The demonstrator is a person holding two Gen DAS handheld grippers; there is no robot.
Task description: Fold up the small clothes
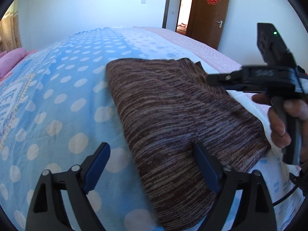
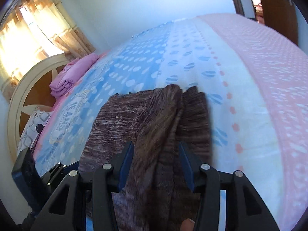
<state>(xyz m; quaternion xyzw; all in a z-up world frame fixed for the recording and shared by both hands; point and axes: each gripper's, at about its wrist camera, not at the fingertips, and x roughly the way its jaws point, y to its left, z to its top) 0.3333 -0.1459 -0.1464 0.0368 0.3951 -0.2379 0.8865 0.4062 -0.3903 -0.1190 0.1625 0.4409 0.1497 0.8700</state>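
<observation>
A brown striped knit garment (image 1: 179,115) lies folded on the bed's blue dotted sheet (image 1: 63,96). My left gripper (image 1: 152,167) is open above the garment's near left edge, one blue finger over the sheet, the other over the cloth. My right gripper (image 1: 213,79) shows in the left wrist view at the garment's far right side, held by a hand. In the right wrist view the right gripper (image 2: 156,154) has its blue fingers (image 2: 127,163) apart with a bunched fold of the garment (image 2: 154,127) between them. Whether they touch it is unclear.
A pink folded blanket (image 2: 73,73) and the headboard (image 2: 23,96) sit at the bed's left end. The pink sheet strip (image 2: 269,77) runs along the right side. A brown door (image 1: 209,13) stands open behind the bed.
</observation>
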